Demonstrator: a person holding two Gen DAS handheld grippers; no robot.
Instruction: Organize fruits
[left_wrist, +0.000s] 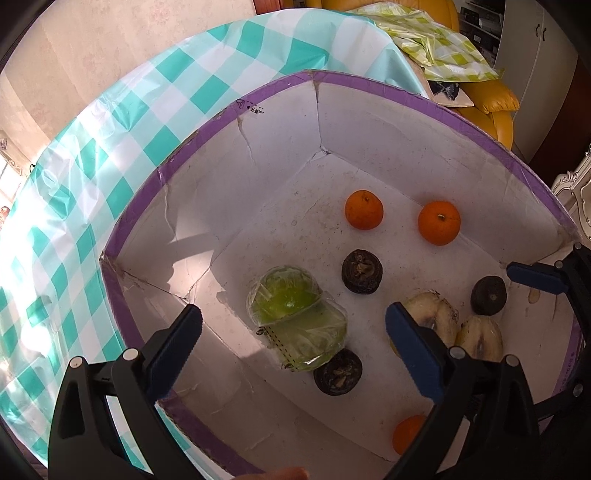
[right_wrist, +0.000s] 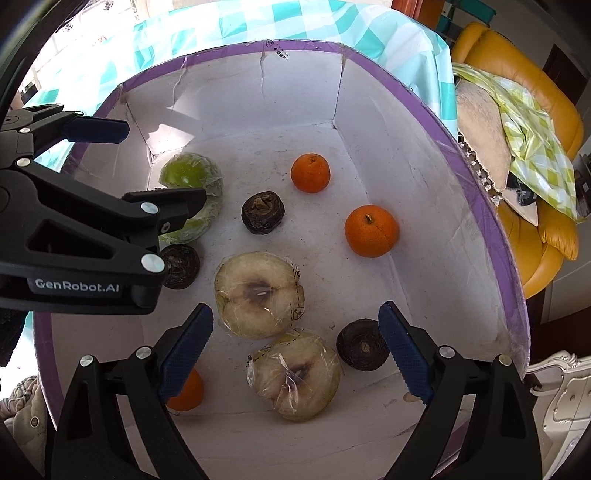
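Both tongs hang open and empty over the box (right_wrist: 480, 192): left tongs (left_wrist: 293, 332), right tongs (right_wrist: 295, 343). The wrapped halves (right_wrist: 258, 295) look slippery and may slide from the pads; round oranges (right_wrist: 371, 230) could roll.

Ahead of the wide-open right gripper (right_wrist: 295, 347), between its fingers, lie two plastic-wrapped pale apple halves: the farther half (right_wrist: 258, 295) cut face up with a browned core, the nearer half (right_wrist: 295, 376) tilted, touching it. Just inside the right finger sits a dark wrinkled fruit (right_wrist: 364, 349); behind the left finger a small orange (right_wrist: 186, 393) is partly hidden. Farther out stand two oranges (right_wrist: 371, 230) (right_wrist: 310, 172), stems up, and another dark fruit (right_wrist: 263, 212). Below the open left gripper (left_wrist: 293, 332) lie two wrapped green halves (left_wrist: 295, 317), a third dark fruit (left_wrist: 338, 372) touching them.
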